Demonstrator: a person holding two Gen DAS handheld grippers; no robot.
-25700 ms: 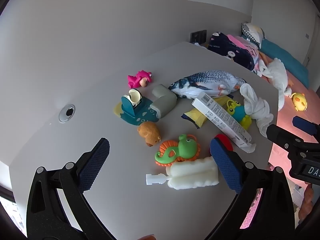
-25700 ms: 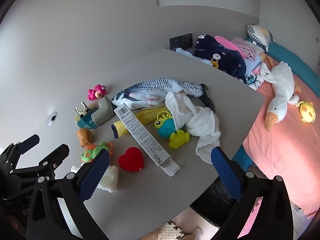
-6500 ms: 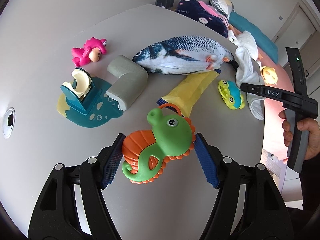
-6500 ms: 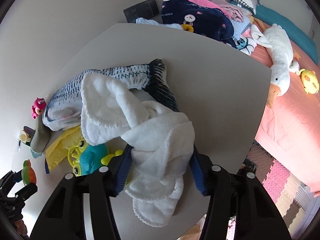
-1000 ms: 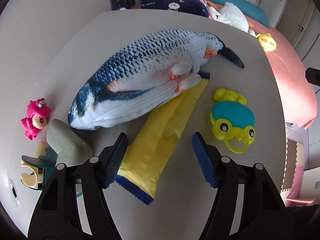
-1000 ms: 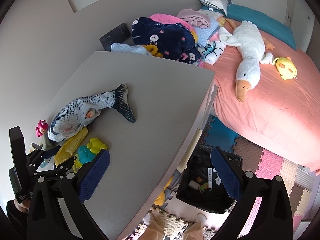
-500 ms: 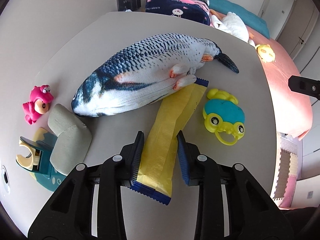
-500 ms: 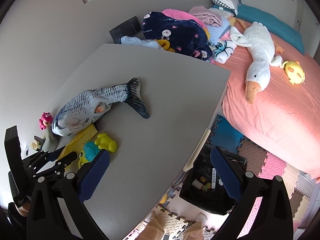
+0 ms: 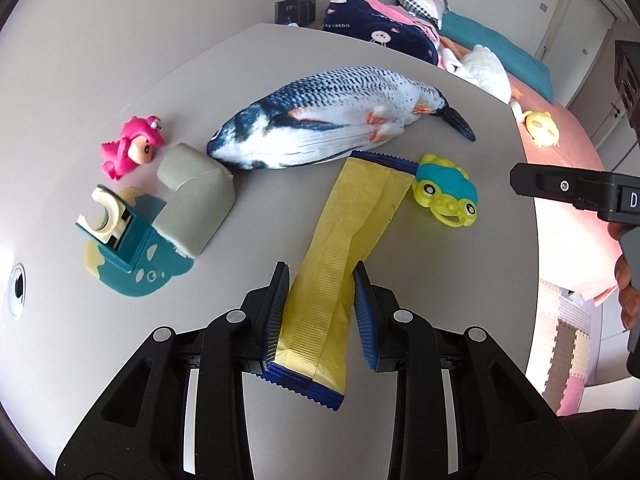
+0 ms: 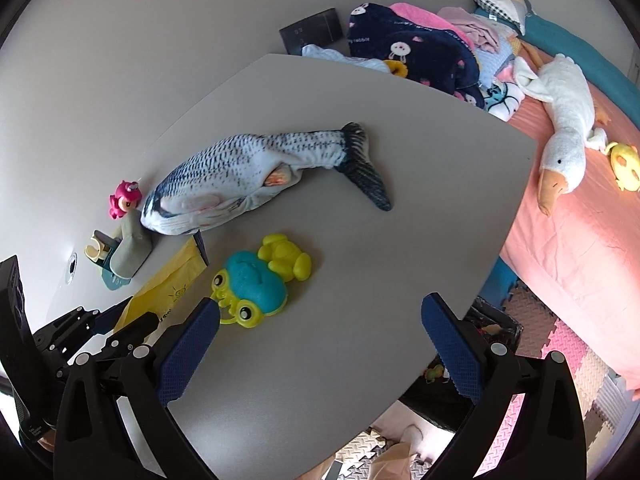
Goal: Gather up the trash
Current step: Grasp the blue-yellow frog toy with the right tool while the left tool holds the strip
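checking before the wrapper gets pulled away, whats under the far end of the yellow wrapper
Bare grey table shows beside the yellow wrapper. Its far blue end touches the plush fish and the turtle toy. Anything beneath the wrapper is covered. The left gripper pinches its near end.

Beside the fish [image 10: 256, 172], the wrapper [image 10: 168, 284] has its near end hidden behind the left gripper [image 10: 116, 330] in the right wrist view. The tape holder [image 10: 108, 256] is half covered by a grey block [image 10: 134, 246]. Past the table [image 10: 420, 216] edge, a dark bin [image 10: 492, 328] is mostly hidden; its contents are too small to tell. In the left wrist view the right gripper [image 9: 576, 192] is cut off by the frame.
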